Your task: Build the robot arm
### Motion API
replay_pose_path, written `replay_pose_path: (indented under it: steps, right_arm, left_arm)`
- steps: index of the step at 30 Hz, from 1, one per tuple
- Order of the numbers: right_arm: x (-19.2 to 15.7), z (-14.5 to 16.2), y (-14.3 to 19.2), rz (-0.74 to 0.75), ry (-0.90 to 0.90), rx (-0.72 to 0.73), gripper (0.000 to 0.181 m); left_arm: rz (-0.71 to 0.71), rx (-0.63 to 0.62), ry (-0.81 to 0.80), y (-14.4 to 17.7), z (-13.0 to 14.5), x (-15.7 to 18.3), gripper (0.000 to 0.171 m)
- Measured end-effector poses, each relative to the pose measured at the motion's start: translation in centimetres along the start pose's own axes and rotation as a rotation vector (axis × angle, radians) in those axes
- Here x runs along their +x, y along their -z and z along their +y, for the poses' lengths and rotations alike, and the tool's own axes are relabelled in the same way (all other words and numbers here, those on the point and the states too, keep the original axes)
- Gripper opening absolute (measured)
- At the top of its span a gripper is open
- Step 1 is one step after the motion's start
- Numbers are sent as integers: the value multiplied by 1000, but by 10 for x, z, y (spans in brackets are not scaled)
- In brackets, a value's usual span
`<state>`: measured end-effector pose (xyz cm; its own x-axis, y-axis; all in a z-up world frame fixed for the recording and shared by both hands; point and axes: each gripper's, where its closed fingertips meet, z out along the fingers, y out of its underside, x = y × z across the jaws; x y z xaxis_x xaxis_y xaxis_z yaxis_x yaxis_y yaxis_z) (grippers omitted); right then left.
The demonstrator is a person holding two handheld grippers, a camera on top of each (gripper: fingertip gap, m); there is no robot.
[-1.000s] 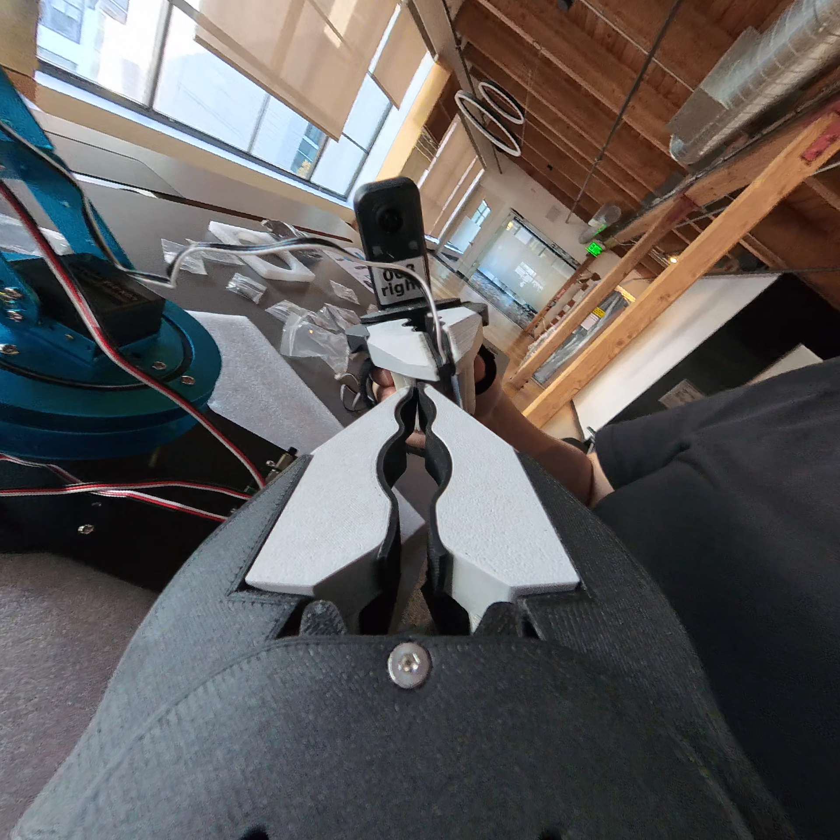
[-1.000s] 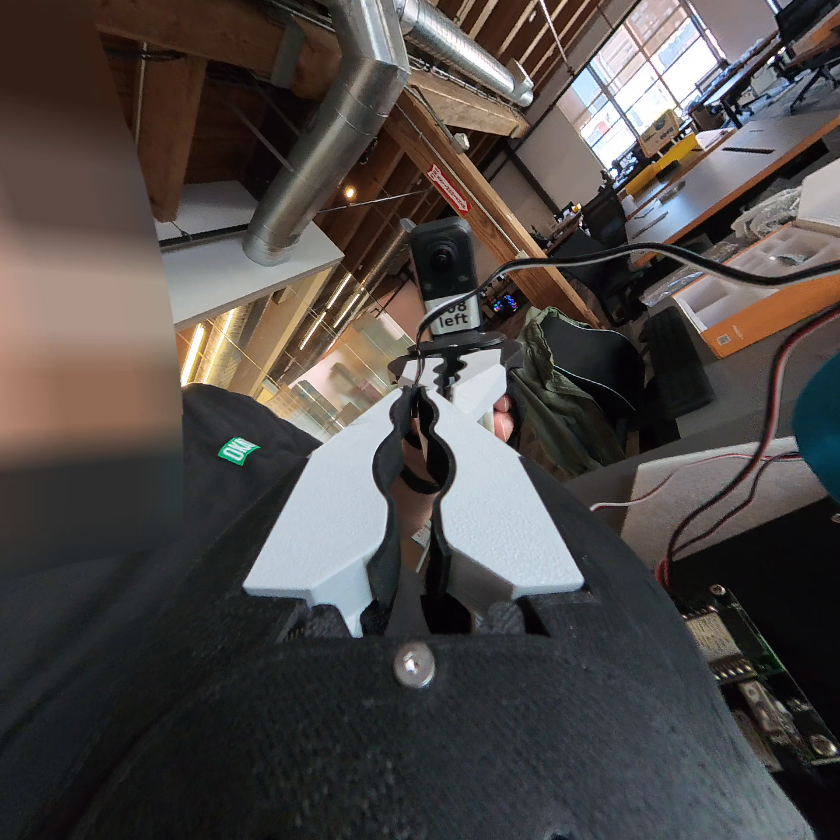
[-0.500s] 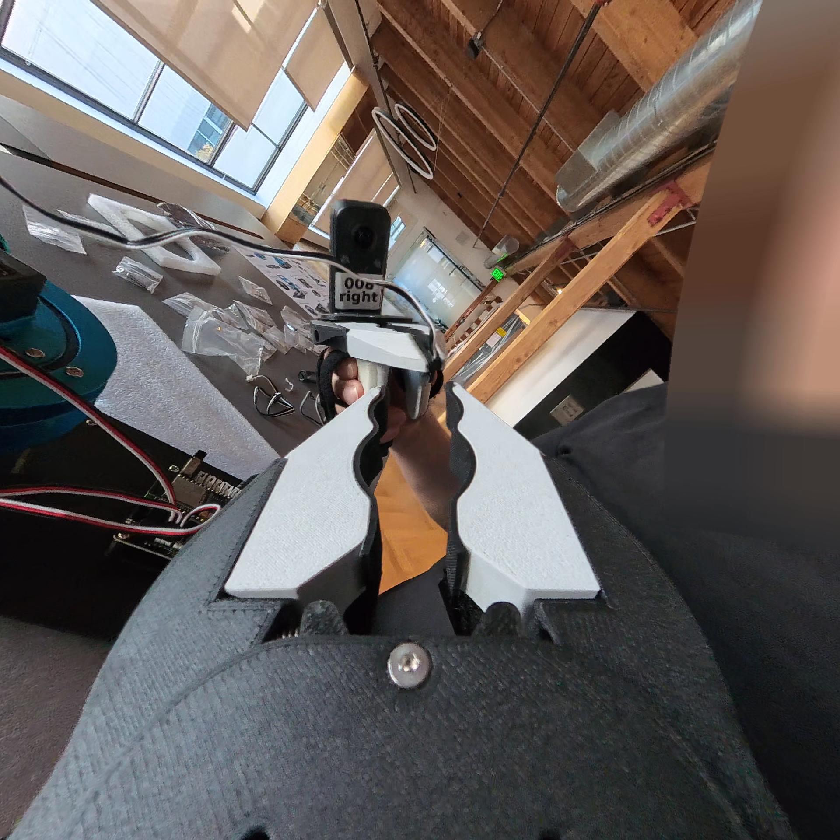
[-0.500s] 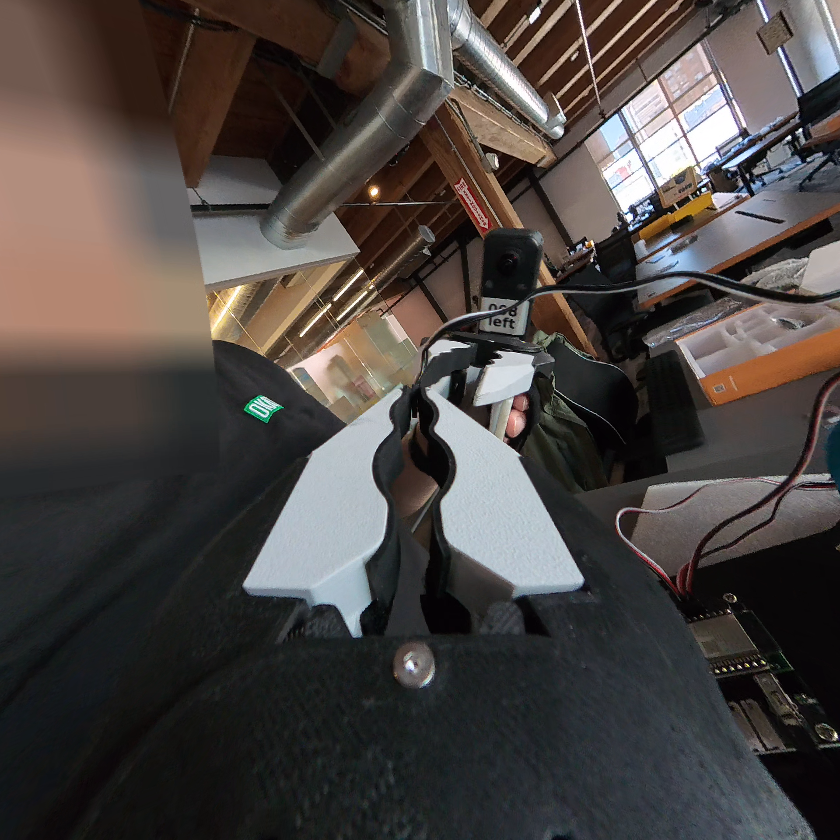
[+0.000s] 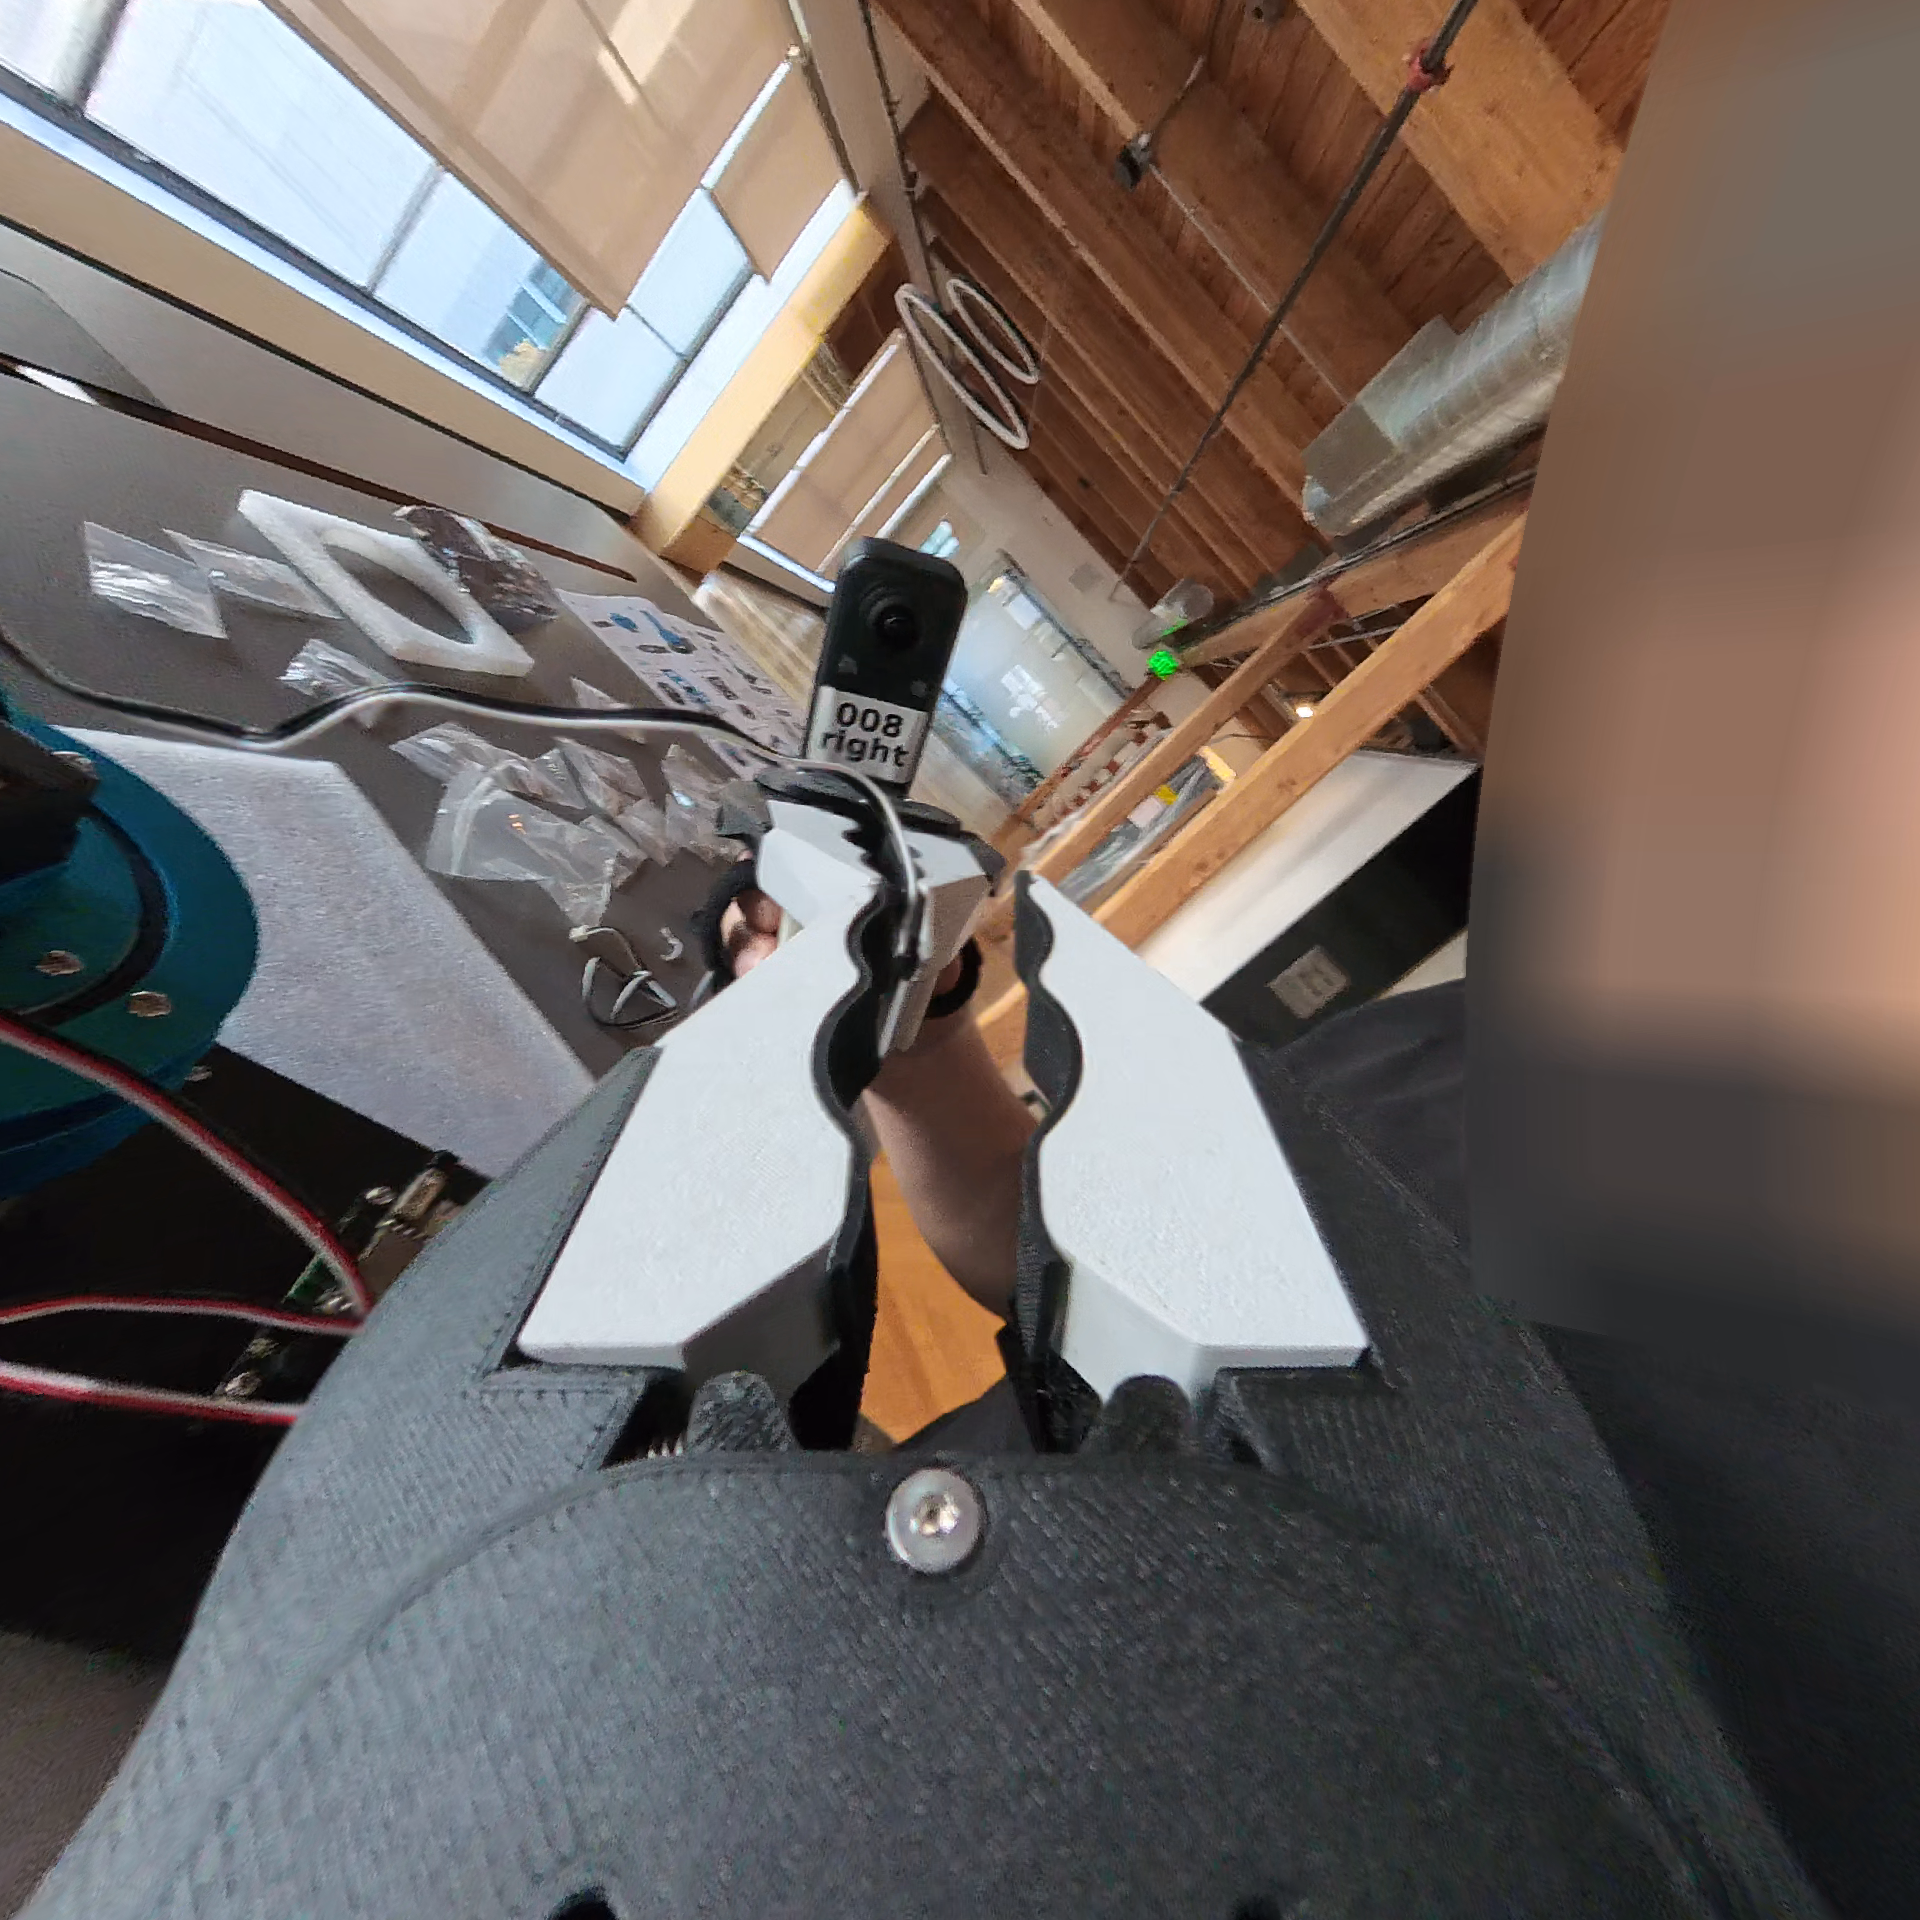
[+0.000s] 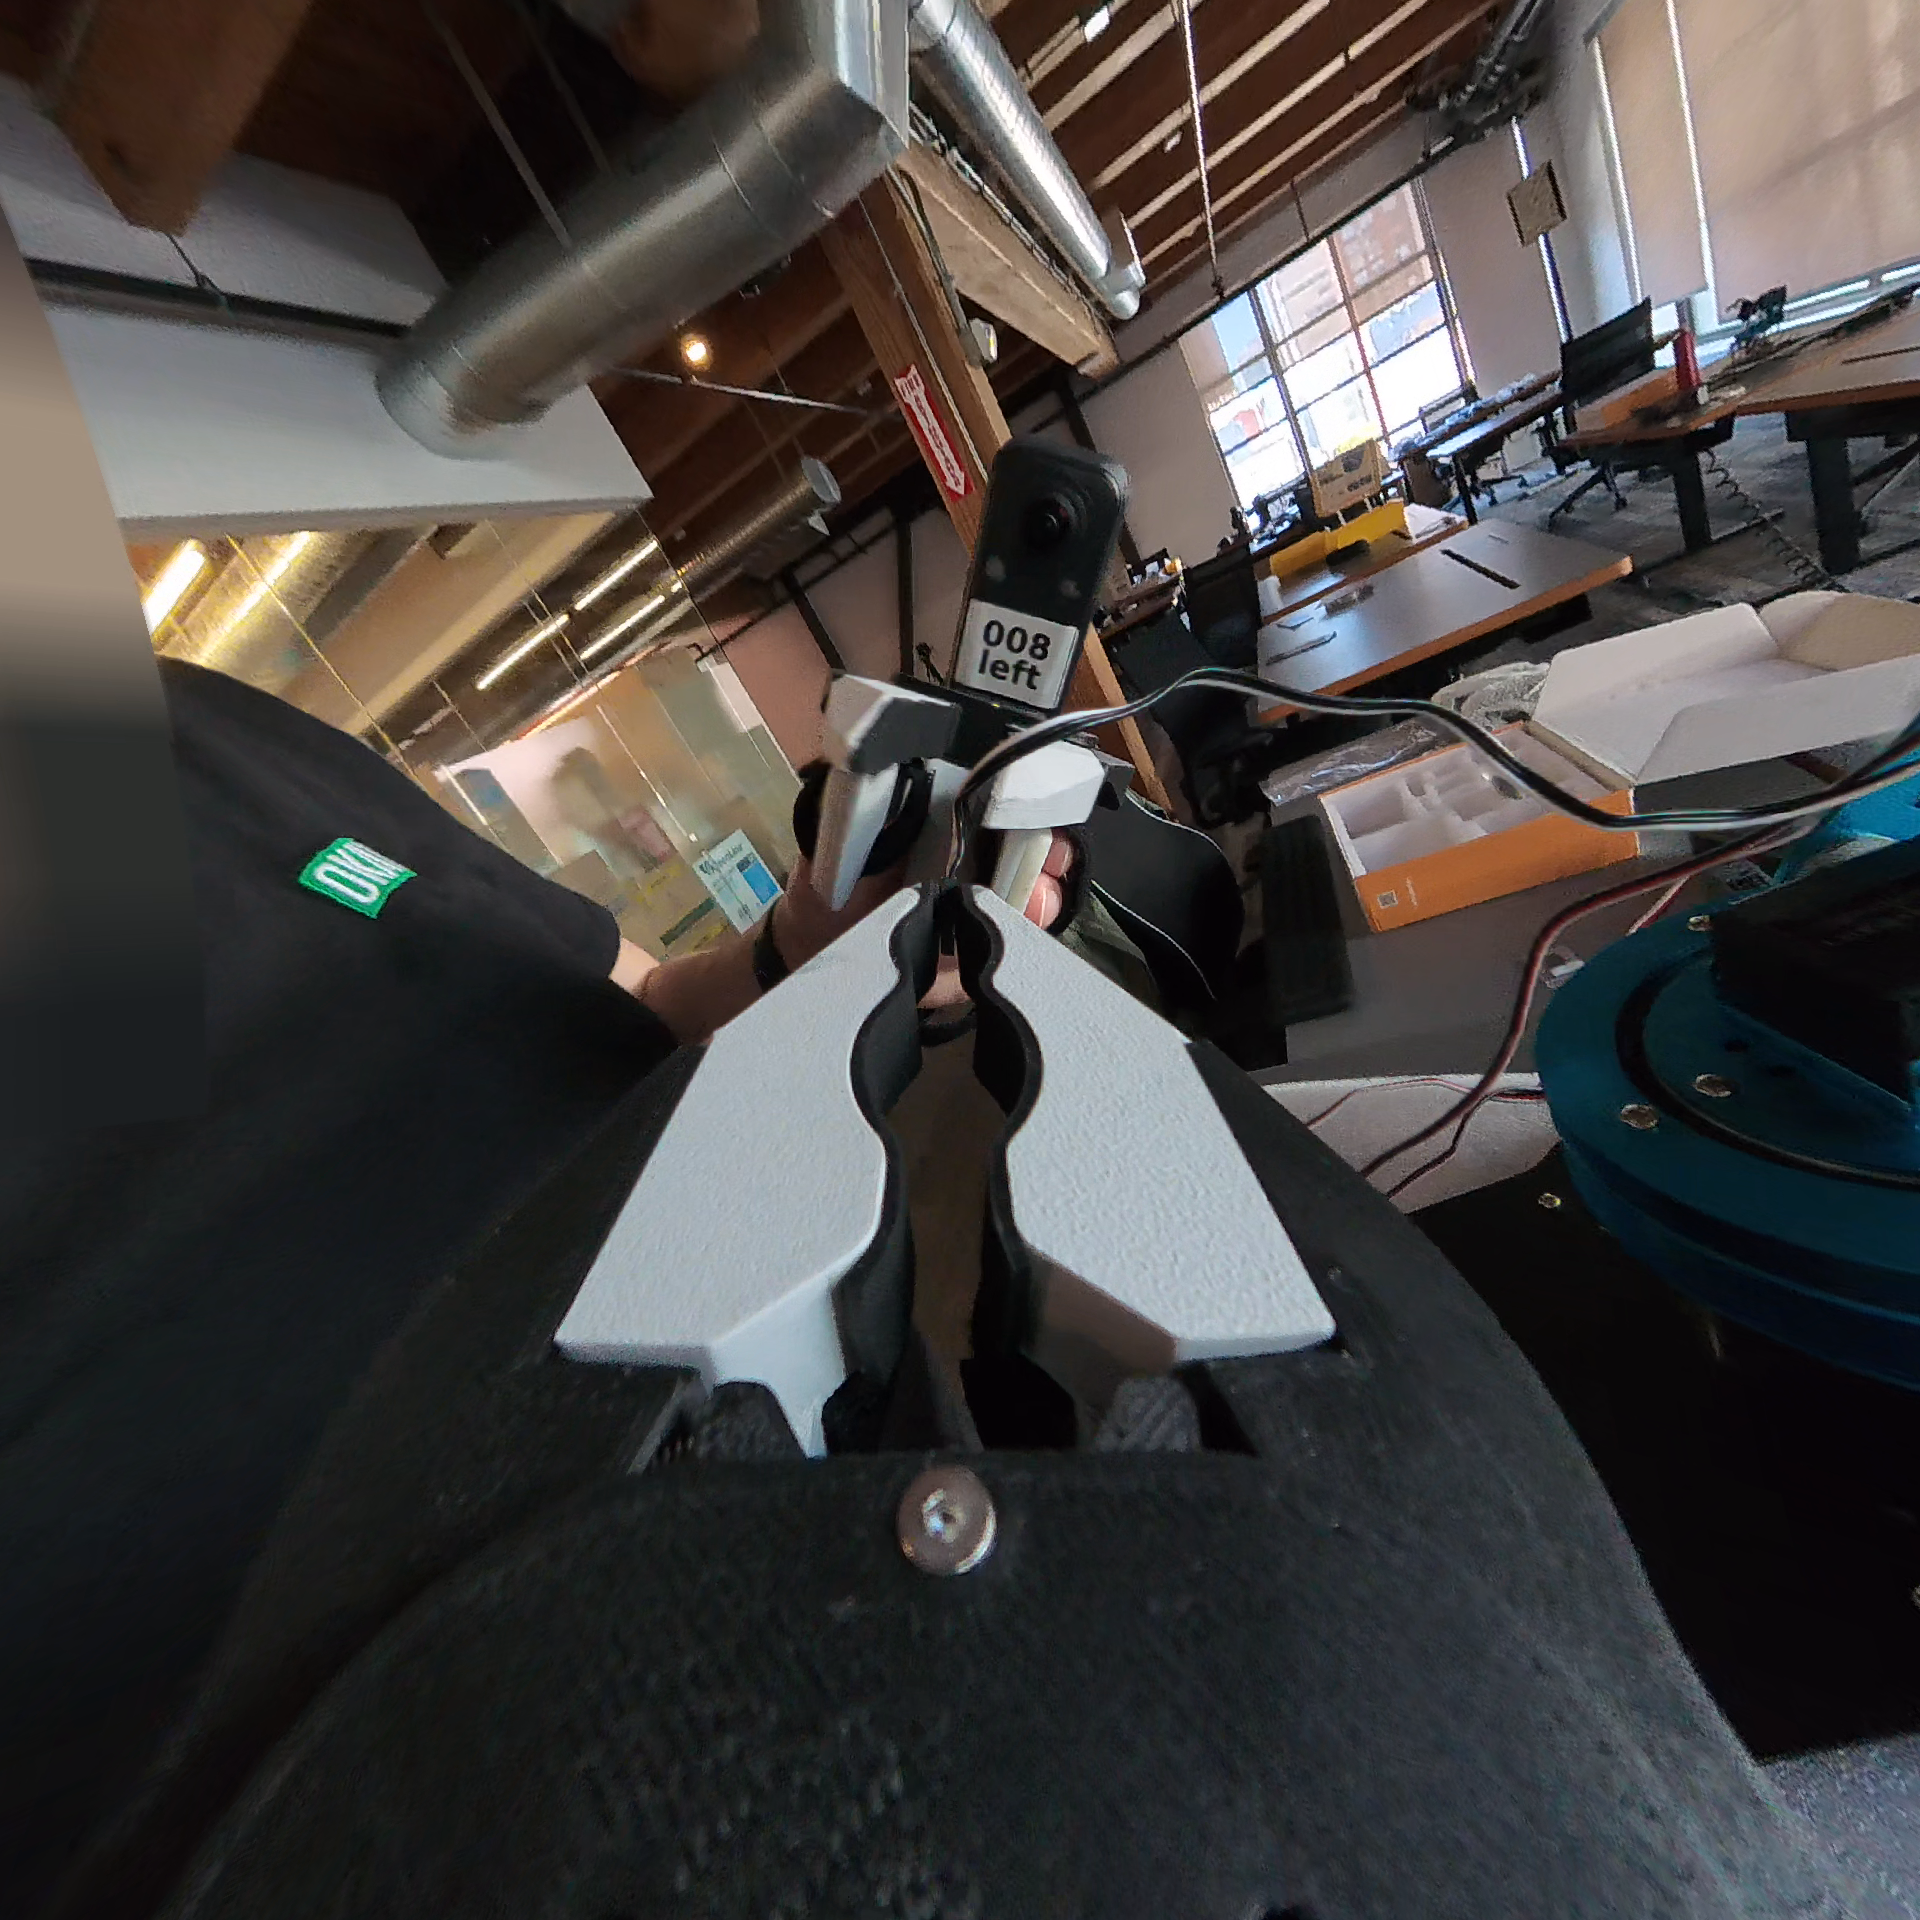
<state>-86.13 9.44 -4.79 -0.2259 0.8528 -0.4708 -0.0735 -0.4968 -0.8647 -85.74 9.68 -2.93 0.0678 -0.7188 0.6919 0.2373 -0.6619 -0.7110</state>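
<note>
1. The left gripper (image 5: 945,904) now gapes wide and empty; a second ago it pinched the cable (image 5: 499,717).
2. The right gripper (image 6: 948,902) is still clamped on that cable (image 6: 1351,727).
3. Only the left view shows bags (image 5: 520,831) at 10 o'clock; only the right shows an orange box (image 6: 1486,842) at 2 o'clock.
4. The blue base (image 6: 1725,1101) lies at 3 o'clock.

Your dark grey table (image 5: 94,488) carries, in the left wrist view: a white foam frame (image 5: 384,587); clear plastic bags (image 5: 520,821), scattered; a printed sheet (image 5: 675,665); a grey foam slab (image 5: 353,935); a black base board (image 5: 135,1247). The right wrist view adds an open orange box (image 6: 1475,831) with a white insert.
</note>
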Motion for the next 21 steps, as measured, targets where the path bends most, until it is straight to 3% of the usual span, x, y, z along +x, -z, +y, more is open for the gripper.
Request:
replay_pose_path:
  steps: [2,5,13,18,21]
  right_arm:
    - [-1,2,-5,-8,6,-12,0]
    - [4,5,-8,2,3,-23,0]
    - [8,6,-9,29,-23,-35,0]
    - [11,13,-11,47,-3,-62,0]
    - [13,14,-10,46,0,-45,0]
  left_arm:
    - [-64,1,-35,4,1,-7,1]
    - [-69,9,-19,8,1,-8,1]
    - [-98,19,-13,12,5,-18,24]
    - [-92,22,-20,11,6,-21,0]
    - [-120,4,-38,10,7,-23,0]
